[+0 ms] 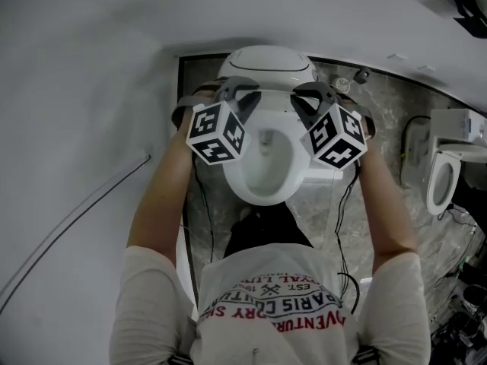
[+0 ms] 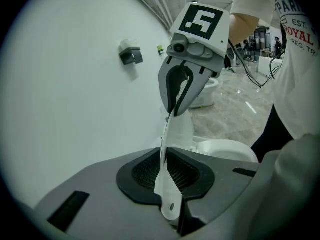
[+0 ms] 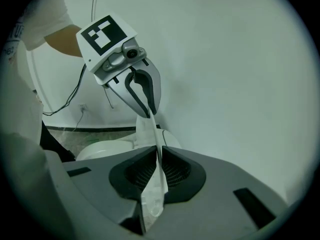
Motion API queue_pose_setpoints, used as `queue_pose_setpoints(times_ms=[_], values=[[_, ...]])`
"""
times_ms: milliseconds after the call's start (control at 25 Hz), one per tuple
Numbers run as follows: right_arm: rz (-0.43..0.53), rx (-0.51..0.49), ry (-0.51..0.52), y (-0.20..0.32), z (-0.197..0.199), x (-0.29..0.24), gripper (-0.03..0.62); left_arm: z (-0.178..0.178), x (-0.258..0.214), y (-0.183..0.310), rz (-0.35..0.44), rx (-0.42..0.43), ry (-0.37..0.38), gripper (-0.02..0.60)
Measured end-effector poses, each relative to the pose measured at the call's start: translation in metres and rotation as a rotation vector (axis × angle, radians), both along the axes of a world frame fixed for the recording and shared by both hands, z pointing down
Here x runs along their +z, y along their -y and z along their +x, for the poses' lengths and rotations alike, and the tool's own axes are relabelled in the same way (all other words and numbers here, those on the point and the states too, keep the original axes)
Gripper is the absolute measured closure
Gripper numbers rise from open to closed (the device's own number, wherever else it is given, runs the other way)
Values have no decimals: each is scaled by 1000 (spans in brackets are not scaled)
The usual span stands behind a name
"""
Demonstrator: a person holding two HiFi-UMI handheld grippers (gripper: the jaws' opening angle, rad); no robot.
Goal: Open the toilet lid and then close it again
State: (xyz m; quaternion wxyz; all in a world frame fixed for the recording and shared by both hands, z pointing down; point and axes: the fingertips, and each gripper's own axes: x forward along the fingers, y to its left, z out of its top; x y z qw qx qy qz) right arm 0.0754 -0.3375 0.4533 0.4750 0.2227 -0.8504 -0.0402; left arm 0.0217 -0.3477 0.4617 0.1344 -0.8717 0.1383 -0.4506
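A: Starting with the toilet [image 1: 266, 166]: backing onto the wall [image 1: 266, 10], showing an open bowl. Why holding the lid [image 1: 266, 61] up there at all?

B: Seeming to be working mid-task. Holding it raised off the seat, tilted back toward the wall, so either finishing the opening or beginning the lowering. Not possible to tell which.

A: And pinching from both sides rather than one?

B: Probably balancing it. Clamping the left hand-held gripper [image 2: 169, 181] onto the left edge of the thin panel and the right hand-held gripper [image 3: 157, 176] onto the right edge, both with jaws nearly together and pads pressing on the plastic. Sharing the weight that way, likely stopping any twisting at the hinge.

A: Reaching in steeply from above, too.

B: Yes, standing right over the bowl, pointing both downward, facing each other across the lid. Probably giving control for a slow swing instead of letting it slam.
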Motion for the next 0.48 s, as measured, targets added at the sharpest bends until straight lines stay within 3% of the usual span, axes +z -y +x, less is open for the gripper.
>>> queue_pose_setpoints(times_ms=[480], values=[[14, -9, -83, -90, -14, 5, 559, -13, 4, -90, 27, 83, 29, 549]])
